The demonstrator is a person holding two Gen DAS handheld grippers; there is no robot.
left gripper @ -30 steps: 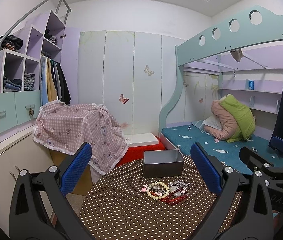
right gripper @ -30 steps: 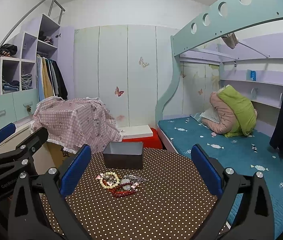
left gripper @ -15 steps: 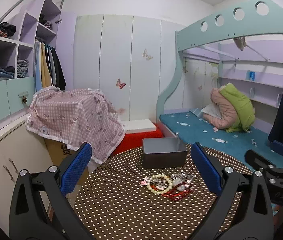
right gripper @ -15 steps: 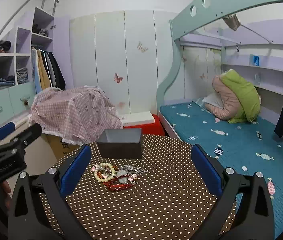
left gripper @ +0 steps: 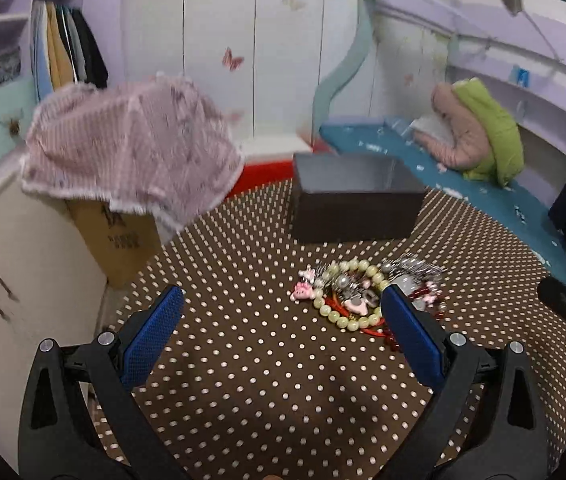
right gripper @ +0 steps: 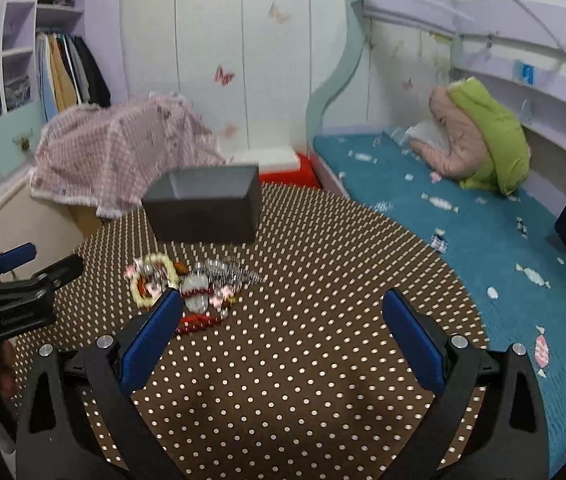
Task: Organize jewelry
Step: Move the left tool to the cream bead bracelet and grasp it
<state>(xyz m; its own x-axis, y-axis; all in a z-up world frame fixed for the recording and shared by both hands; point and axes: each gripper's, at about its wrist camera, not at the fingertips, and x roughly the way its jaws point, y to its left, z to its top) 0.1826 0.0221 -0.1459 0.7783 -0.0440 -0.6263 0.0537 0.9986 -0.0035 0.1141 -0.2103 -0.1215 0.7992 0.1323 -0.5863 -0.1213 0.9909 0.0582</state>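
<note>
A round dotted table (left gripper: 267, 360) carries an open dark box (left gripper: 357, 200) at its far side, with a tangled heap of jewelry (left gripper: 367, 296) lying just near of it. Both tongs, left (left gripper: 283, 336) and right (right gripper: 283, 334), hover wide open and empty. This looks like the approach; next, one must close on a single piece, likely the pale bead bracelet (left gripper: 349, 292). Blur hides the smaller pieces; the box's floor is unseen.

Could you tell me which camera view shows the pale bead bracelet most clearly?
The left wrist view: the pale bead bracelet shows its separate beads, nearly the full loop. In the right wrist view it is blurred and partly behind a blue finger pad.
</note>
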